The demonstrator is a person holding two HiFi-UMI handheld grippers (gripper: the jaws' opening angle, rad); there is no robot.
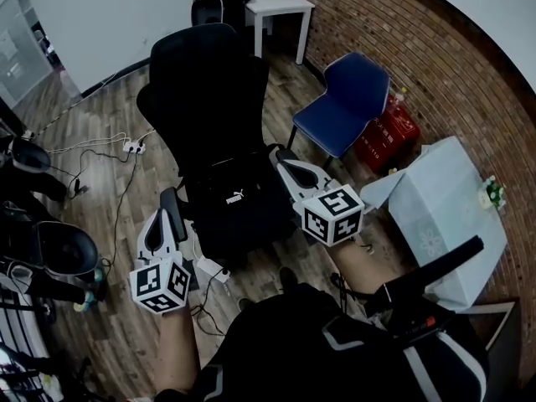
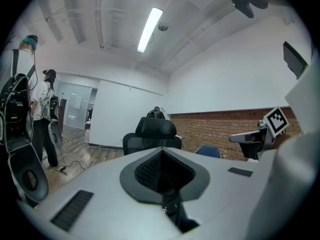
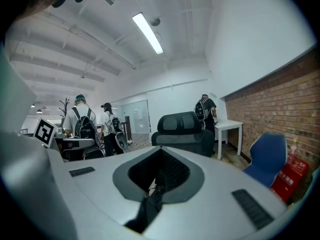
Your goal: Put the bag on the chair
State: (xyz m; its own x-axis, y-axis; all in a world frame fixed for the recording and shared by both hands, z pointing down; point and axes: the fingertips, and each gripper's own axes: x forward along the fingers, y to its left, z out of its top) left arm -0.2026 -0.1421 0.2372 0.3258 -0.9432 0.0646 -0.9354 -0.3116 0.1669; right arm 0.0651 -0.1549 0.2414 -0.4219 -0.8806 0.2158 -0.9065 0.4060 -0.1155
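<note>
Black is the bag (image 1: 239, 212), and it hangs between the two grippers in the middle of the head view. It is in front of the black office chair (image 1: 201, 82), which stands at 12 o'clock from it. The left gripper (image 1: 174, 206) is at 9 o'clock of the bag and the right gripper (image 1: 283, 159) is at 2 o'clock. Both claws are closed narrow, and each one pinches a black strap (image 2: 172, 206) of the bag. Whether the bag touches the seat, I cannot tell. A blue chair (image 1: 347, 99) stands further off at 2 o'clock, near the brick wall (image 1: 419, 48).
</note>
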